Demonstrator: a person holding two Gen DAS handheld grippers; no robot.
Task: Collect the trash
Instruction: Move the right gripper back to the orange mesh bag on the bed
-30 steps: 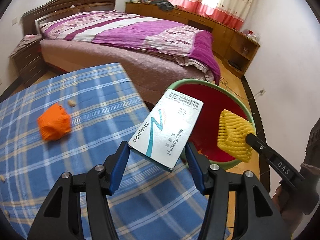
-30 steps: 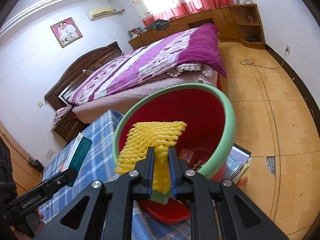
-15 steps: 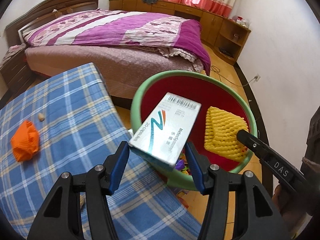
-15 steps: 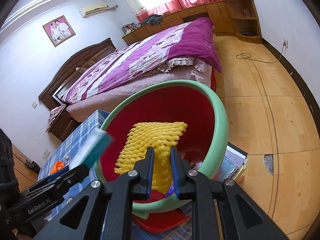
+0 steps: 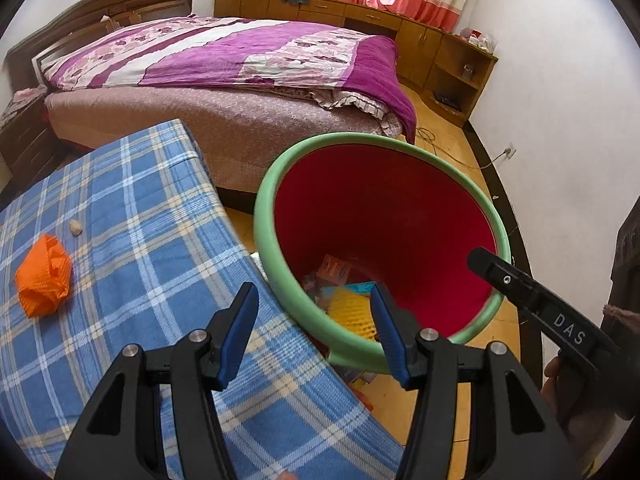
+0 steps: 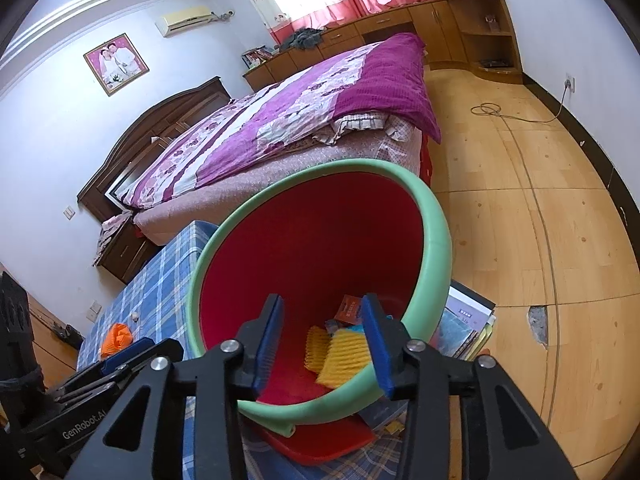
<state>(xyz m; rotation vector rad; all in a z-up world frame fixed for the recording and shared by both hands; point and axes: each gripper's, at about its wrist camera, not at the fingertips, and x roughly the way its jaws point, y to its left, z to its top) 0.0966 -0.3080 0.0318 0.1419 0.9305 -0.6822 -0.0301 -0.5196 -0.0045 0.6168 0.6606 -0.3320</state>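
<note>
Left wrist view, from left to right. A crumpled orange foam net (image 5: 43,277) lies on the blue plaid tablecloth (image 5: 132,240), well to the left of the left gripper (image 5: 314,334) and apart from it. A small pale scrap (image 5: 75,227) sits on the cloth just beyond the orange net. The left gripper is released: its blue-padded fingers (image 5: 239,332) stand wide apart with nothing between them, poised over the table edge and the near rim of the red bin (image 5: 384,216). The bin, with its green rim, stands directly ahead of the fingers and slightly right. At its bottom lie a yellow foam net (image 5: 352,308) and mixed packaging, including a small orange box (image 5: 334,269). To the right, the right gripper (image 5: 482,258) reaches over the bin's far-right rim.

Right wrist view, from left to right. The orange net (image 6: 116,338) appears left of the fingers, on the cloth. The right gripper (image 6: 324,344) is likewise released, jaws spread and empty, aimed into the bin (image 6: 316,240). The yellow foam net (image 6: 340,354) rests on the bin floor, seen between the fingers, clear of both pads. A stack of booklets (image 6: 466,326) lies on the floor right of the bin.
</note>
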